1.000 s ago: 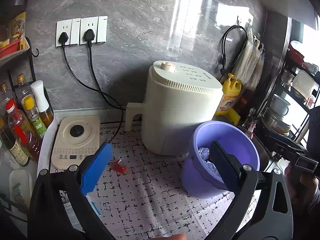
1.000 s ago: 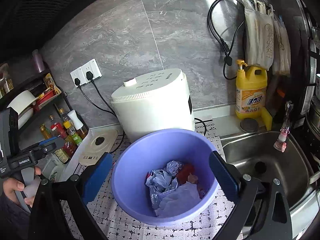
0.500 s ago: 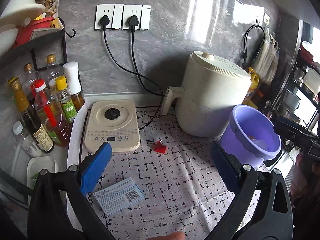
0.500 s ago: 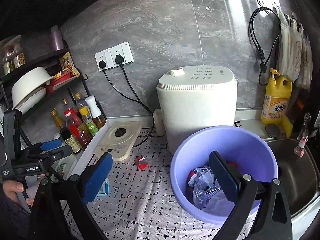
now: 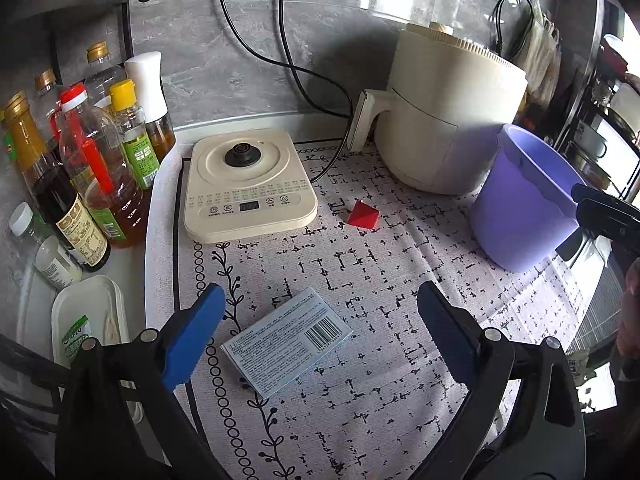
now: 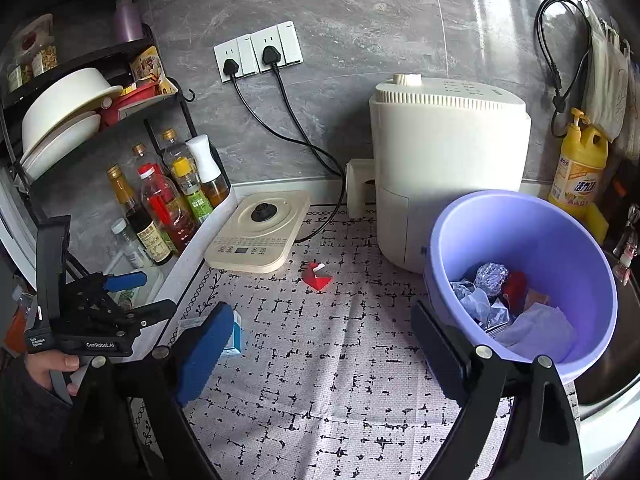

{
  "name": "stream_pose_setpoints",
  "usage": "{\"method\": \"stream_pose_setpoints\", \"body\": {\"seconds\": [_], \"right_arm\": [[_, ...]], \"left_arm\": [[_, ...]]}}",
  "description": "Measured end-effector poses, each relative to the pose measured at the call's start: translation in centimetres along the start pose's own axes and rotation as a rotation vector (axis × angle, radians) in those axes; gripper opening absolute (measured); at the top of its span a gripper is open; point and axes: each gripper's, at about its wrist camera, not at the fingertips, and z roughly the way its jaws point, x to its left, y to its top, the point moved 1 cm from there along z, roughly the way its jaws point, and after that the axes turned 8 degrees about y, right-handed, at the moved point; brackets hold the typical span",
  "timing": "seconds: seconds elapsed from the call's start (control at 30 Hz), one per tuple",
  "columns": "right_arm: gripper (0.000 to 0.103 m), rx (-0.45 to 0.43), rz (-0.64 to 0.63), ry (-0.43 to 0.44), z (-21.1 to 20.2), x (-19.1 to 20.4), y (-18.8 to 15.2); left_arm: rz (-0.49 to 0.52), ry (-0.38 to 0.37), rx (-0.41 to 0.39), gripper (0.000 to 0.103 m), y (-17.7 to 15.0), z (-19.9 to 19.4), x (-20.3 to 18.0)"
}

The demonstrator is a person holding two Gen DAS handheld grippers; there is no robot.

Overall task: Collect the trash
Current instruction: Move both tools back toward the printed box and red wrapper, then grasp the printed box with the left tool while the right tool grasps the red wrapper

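Between the wide-spread fingers of the left gripper (image 5: 316, 334), a pale blue barcode packet (image 5: 286, 336) is seen flat on the desk mat (image 5: 400, 292), touching neither. Further out, a red scrap (image 5: 362, 215) sits alone beside the induction plate (image 5: 248, 188). The right gripper (image 6: 322, 344) is spread wide too, nothing held, purple bin (image 6: 560, 240) just beside it, bare mat between.

Grey marble wall (image 6: 360, 12) behind my counter

I see sockets (image 6: 258, 54) with two plugs, a black rack (image 6: 100, 92) of bowls at left, a patterned mat (image 5: 360, 280) underfoot, window glare on the tiles
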Motion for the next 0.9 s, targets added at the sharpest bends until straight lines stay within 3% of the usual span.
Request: {"method": "stream_pose_setpoints", "body": {"seconds": [0.07,0.27,0.4,0.8,0.9], "right_arm": [[0.084,0.019,0.016,-0.003,0.7,0.2,-0.7],[0.079,0.092,0.076,-0.035,2.9,0.4,-2.9],[0.079,0.096,0.108,-0.076,2.8,0.3,-3.7],[0.081,0.095,0.156,-0.187,2.0,1.5,-4.5],[0.082,0.106,0.15,-0.193,2.6,2.2,-4.7]], "left_arm": [[0.022,-0.006,0.036,0.088,-0.5,1.3,0.3],[0.11,-0.036,0.117,0.087,-1.7,4.6,0.7],[0.177,-0.065,0.166,0.087,-2.3,6.8,0.3],[0.292,-0.063,0.23,0.092,-3.8,10.5,0.5],[0.295,-0.041,0.236,0.087,-4.4,11.3,0.6]]}}
